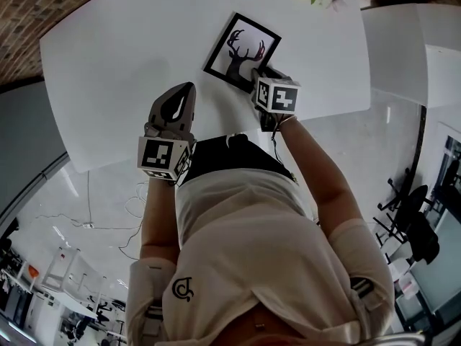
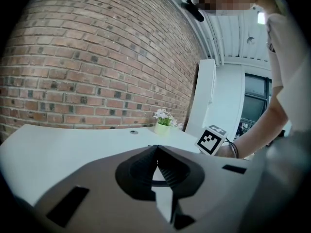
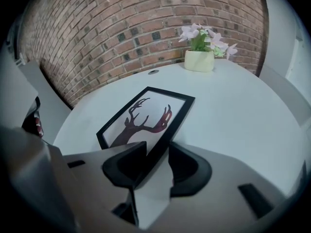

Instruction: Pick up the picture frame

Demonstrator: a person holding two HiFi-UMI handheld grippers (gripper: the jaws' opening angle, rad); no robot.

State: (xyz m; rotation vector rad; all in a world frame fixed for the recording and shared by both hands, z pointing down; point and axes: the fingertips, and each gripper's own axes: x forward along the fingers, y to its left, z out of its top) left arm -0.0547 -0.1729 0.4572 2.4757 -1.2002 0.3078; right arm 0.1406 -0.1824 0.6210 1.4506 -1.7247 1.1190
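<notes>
Person's white shirt (image 1: 245, 251), two grippers, left gripper (image 2: 156, 150) jaws together on nothing, right gripper (image 3: 154, 161) clamped on near edge of one black picture frame (image 3: 146, 115), deer print, on one white table (image 1: 108, 63), one pot (image 3: 199, 61) holding pink flowers (image 3: 204, 35)

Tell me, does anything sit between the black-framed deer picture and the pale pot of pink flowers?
No: in the right gripper view only bare white table separates the black picture frame from the pale flowerpot.
</notes>
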